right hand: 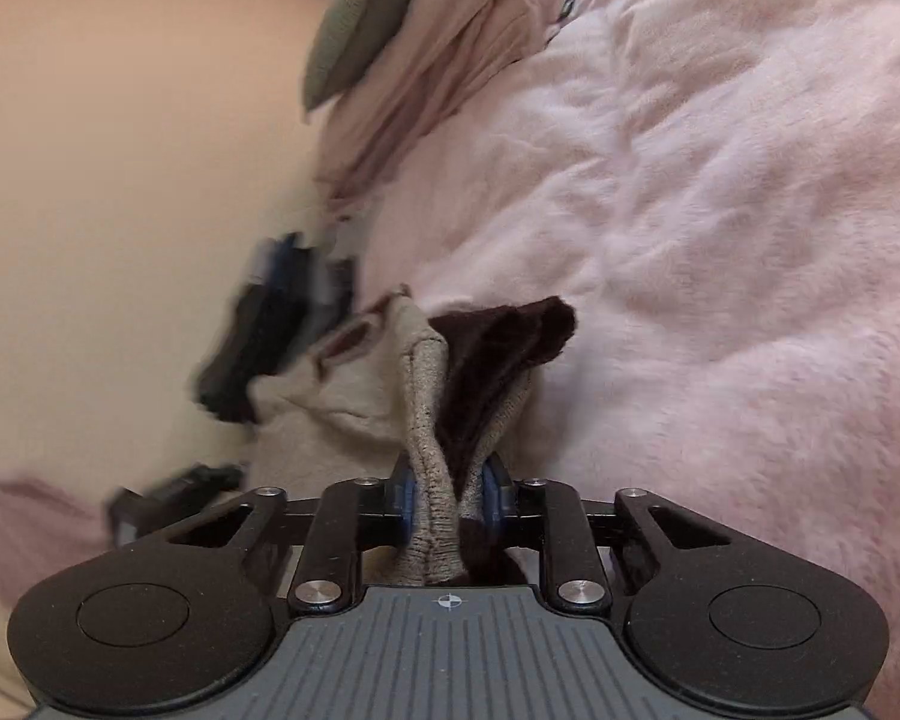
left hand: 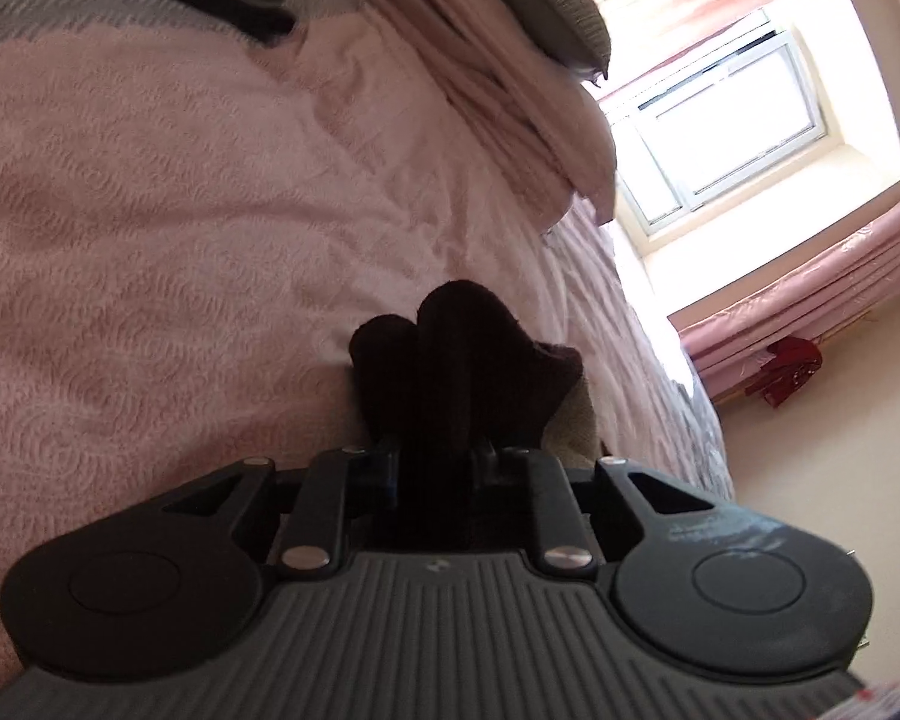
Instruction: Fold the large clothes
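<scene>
Keep both grips level and draw the garment (right hand: 390, 378) taut above the pink quilted bedspread (left hand: 180, 210) before laying the fold. Your right gripper (right hand: 447, 501) has its jaws pinched on ribbed beige knit with dark fleecy lining; your left gripper (left hand: 435, 456) clamps a bunched dark edge (soft, thick cloth).

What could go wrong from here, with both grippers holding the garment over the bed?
1. The right gripper pinches a thick bunch of beige and dark brown garment; layers could slip unevenly and spoil the fold.
2. The left gripper holds only a small dark tuft of it; a pull may free it.
3. The left gripper works near the edge of the pink bedspread, so loose cloth could slide toward the floor.
</scene>
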### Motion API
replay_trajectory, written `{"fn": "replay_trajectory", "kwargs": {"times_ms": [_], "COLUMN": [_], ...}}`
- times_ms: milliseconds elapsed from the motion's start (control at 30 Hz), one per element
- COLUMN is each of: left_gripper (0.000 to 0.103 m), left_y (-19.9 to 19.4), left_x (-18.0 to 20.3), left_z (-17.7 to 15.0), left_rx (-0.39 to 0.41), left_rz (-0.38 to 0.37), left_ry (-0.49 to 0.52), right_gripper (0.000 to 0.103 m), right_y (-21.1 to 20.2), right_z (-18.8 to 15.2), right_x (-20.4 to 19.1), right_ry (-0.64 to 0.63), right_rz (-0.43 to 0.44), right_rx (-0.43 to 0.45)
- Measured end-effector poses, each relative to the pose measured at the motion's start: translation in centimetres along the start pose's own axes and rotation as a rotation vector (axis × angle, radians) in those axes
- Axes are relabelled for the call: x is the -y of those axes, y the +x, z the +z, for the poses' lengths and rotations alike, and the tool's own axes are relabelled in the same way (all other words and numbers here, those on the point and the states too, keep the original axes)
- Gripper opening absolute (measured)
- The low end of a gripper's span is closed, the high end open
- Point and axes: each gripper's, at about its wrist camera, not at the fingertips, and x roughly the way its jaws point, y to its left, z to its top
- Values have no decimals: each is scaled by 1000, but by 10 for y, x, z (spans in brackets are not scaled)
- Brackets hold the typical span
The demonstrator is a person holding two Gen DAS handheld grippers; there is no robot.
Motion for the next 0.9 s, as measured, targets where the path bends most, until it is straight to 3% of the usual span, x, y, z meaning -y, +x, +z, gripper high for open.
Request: {"fn": "replay_trajectory", "kwargs": {"times_ms": [33,100,200,267,433,467,500,600,667,767,900], "left_gripper": [26,27,34,38,35,25,10,6,6,9,11], "left_y": [2,-8,-29,-30,6,10,11,10,13,33,33], "left_x": [-1,1,4,8,9,8,8,11,12,5,8], "left_z": [-2,-1,8,18,31,33,35,37,34,28,30], "left_rx": [-9,10,74,81,16,25,35,74,88,70,63], "left_rz": [18,3,-8,-1,3,-2,-11,-21,13,87,117], "left_ry": [-4,19,48,80,70,66,67,97,136,182,187], "right_gripper": [30,48,57,59,57,37,0,0,0,0,2], "right_y": [2,-4,-12,0,55,64,67,53,48,75,79], "right_z": [3,12,27,41,61,63,63,60,61,54,49], "right_x": [-2,-17,-51,-58,-52,-50,-51,-56,-56,-52,-60], "right_ry": [-2,-39,-228,-244,-153,-141,-151,-207,-210,-274,-352], "right_rz": [-14,-66,-119,-92,-55,-46,-35,-33,-129,-298,-414], "right_rx": [-11,19,125,120,27,4,3,122,182,83,85]}}
